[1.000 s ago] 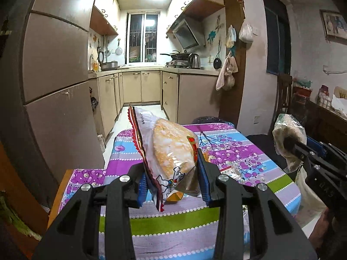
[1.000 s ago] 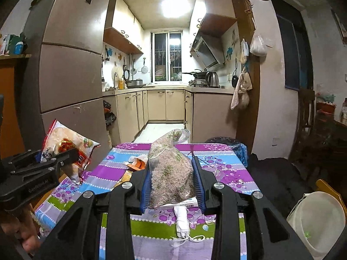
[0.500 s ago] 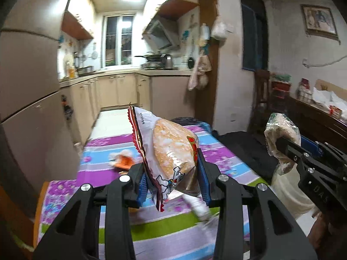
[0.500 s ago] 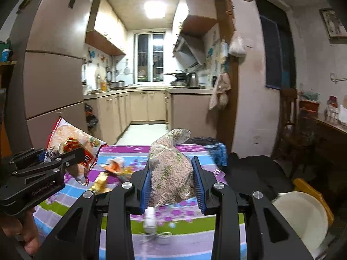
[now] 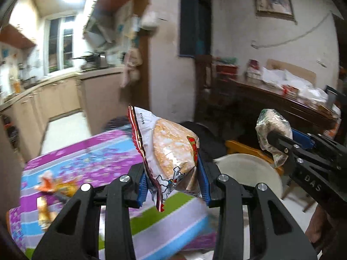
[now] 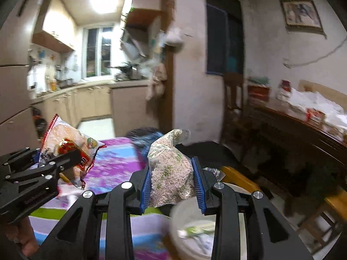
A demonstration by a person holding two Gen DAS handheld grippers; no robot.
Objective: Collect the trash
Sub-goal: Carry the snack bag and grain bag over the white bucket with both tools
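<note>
My left gripper (image 5: 172, 181) is shut on a red-edged snack packet (image 5: 171, 149) and holds it in the air past the table's right edge. The packet also shows in the right wrist view (image 6: 69, 145). My right gripper (image 6: 172, 184) is shut on a clear bag of small grains (image 6: 171, 169), which also shows in the left wrist view (image 5: 272, 132). A white bin (image 5: 249, 173) stands on the floor right of the table, below both grippers. It holds some scraps in the right wrist view (image 6: 190, 231).
The table with a purple, blue and green striped cloth (image 5: 93, 164) lies to the left, with orange wrappers (image 5: 54, 186) on it. A yellow wooden stool (image 6: 240, 179) stands behind the bin. A dark sideboard (image 6: 303, 134) with clutter lines the right wall.
Both grippers have swung right with their bags, away from the table and towards the white bin. The kitchen has slid to the left of both views.
</note>
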